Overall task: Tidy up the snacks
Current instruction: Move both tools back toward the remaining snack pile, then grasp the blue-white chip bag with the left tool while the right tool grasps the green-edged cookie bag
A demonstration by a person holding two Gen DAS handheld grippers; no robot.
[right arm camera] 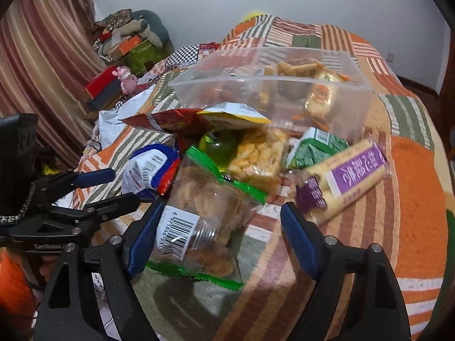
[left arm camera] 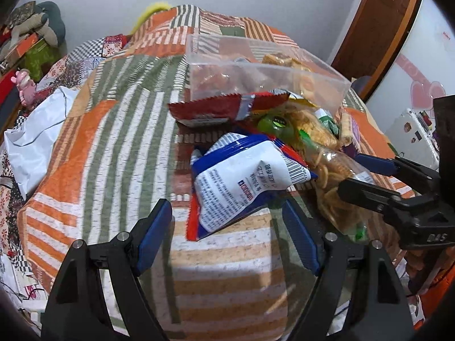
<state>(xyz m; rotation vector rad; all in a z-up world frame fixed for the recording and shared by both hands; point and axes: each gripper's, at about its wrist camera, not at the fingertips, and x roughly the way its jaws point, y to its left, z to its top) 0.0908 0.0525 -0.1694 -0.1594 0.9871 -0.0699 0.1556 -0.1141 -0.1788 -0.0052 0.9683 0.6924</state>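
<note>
A pile of snack packets lies on the patchwork quilt in front of a clear plastic bin [left arm camera: 267,71] [right arm camera: 273,85] that holds a few snacks. My left gripper [left arm camera: 227,221] is open, its jaws on either side of a white and blue packet [left arm camera: 244,182] [right arm camera: 148,167]. My right gripper [right arm camera: 219,227] is open around a clear bag of fried snacks with green edges [right arm camera: 204,218] [left arm camera: 335,176]. A red packet [left arm camera: 210,108], a green jelly cup [right arm camera: 219,147], a cracker pack [right arm camera: 258,156] and a purple-labelled wafer pack [right arm camera: 347,179] lie nearby.
The quilt [left arm camera: 113,142] covers a rounded bed. A white plastic bag [left arm camera: 34,136] lies at its left edge. Boxes and stuffed toys [right arm camera: 128,37] stack against the far wall by a striped curtain [right arm camera: 42,56]. A wooden door [left arm camera: 384,20] stands right.
</note>
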